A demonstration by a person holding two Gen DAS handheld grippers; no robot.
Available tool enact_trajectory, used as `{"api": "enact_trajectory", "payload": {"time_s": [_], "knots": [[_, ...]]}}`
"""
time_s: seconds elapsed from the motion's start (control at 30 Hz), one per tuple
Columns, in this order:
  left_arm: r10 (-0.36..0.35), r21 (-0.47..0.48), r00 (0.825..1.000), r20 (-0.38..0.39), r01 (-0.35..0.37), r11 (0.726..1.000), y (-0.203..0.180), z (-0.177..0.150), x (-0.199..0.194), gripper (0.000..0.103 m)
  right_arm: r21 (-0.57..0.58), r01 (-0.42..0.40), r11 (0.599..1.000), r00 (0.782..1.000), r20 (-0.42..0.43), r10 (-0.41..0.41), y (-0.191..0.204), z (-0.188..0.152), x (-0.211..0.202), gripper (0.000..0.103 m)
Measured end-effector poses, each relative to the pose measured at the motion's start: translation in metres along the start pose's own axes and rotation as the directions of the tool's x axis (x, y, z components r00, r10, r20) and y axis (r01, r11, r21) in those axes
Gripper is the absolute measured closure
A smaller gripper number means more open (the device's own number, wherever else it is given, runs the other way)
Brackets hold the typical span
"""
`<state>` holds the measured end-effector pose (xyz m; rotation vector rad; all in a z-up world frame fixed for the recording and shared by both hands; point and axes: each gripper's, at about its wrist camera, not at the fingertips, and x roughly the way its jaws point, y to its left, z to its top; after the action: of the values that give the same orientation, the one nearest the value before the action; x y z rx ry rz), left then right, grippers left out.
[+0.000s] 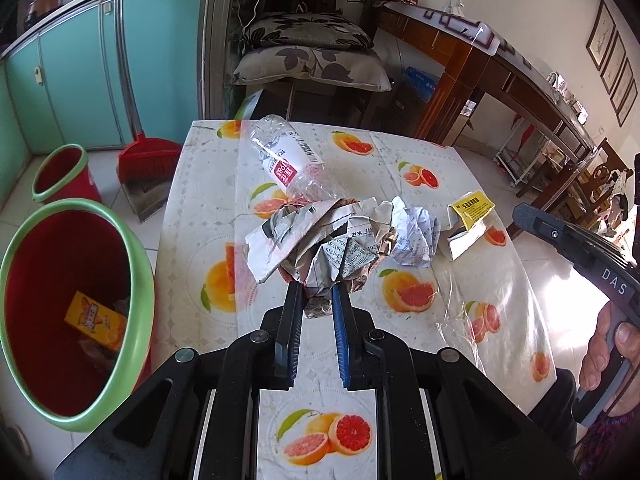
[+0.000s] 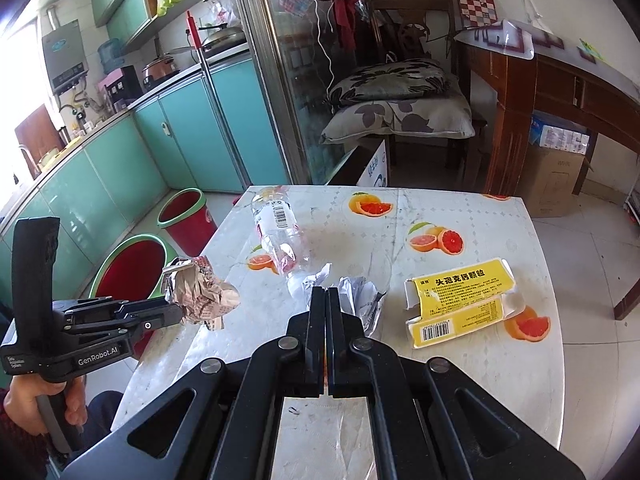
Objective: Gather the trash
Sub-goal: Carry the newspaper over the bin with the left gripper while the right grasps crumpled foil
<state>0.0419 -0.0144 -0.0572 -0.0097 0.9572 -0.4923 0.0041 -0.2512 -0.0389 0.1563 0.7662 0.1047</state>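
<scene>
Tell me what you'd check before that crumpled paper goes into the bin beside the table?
1. Left claw shut on the crumpled newspaper: ok.
2. Paper lifted off the table, as the right wrist view shows: ok.
3. Large bin open with room inside: ok; only a yellow box lies in it.
4. Right claw shut: ok; whether it grips the white paper behind it: cannot tell.
5. Other trash out of the way: ok; plastic bottle and yellow carton lie farther along the table.
</scene>
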Motion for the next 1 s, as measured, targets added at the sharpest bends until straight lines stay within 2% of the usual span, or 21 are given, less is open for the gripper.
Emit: {"api": "enact_trajectory", "payload": {"time_s": [0.3, 0.47, 0.77, 1.0], "knots": [[0.026, 0.003, 0.999, 0.021, -0.026, 1.000, 0.006, 0.005, -0.015, 0.089, -0.019, -0.017, 1.000, 0.999, 0.035, 0.018, 0.017, 0.009, -0.015, 0.103], [0.069, -0.007, 0.996, 0.051, -0.069, 0.998, 0.018, 0.007, -0.029, 0.089, -0.033, -0.027, 0.999, 0.998, 0.056, 0.029, 0.034, 0.016, -0.024, 0.103], [0.143, -0.081, 0.985, 0.098, -0.135, 0.988, 0.059, 0.008, -0.055, 0.089, -0.104, -0.075, 0.992, 0.994, 0.073, 0.083, 0.087, 0.032, -0.024, 0.103], [0.175, -0.135, 0.978, 0.115, -0.159, 0.978, 0.093, 0.003, -0.067, 0.089, -0.171, -0.121, 0.978, 0.989, 0.060, 0.133, 0.136, 0.041, -0.012, 0.103]]}}
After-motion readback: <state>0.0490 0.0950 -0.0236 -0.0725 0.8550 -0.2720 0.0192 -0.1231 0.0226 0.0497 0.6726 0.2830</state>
